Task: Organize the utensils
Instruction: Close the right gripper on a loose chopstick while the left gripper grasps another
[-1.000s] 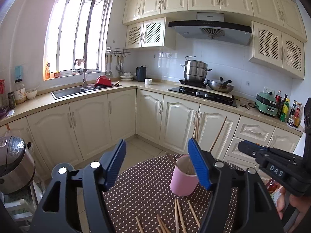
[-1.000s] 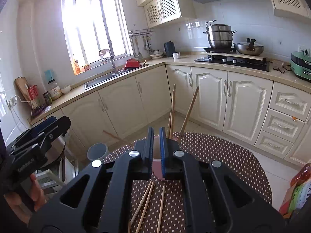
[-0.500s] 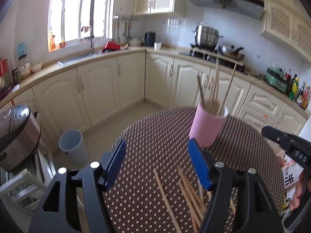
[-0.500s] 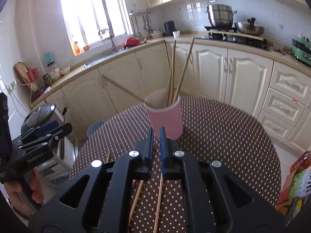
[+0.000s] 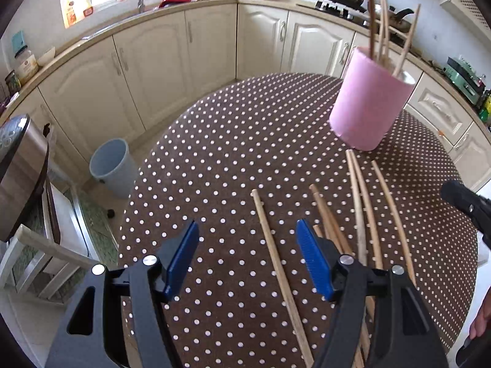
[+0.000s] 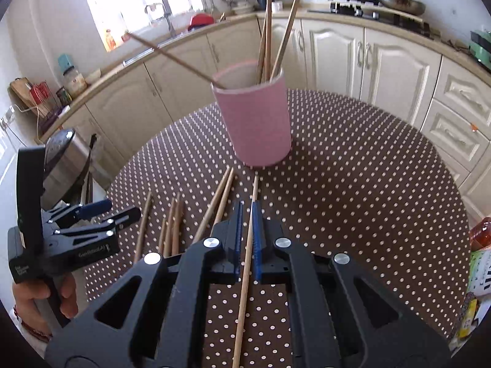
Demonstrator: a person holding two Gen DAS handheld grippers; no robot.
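Loose chopsticks (image 5: pixel 277 263): flat on dotted bench (image 5: pixel 230 141), just short of pink cup (image 6: pixel 254 119), long axes running toward cup, roughly parallel. Cup already holds several, tips up.
Left gripper (image 5: pixel 247 250): fingers spread, nothing held, one stick between them.
Right gripper (image 6: pixel 247 230): fingers near-clenched; one stick shows in gap, grip uncertain.
Our advice: descend square across stick, pinch mid-length.
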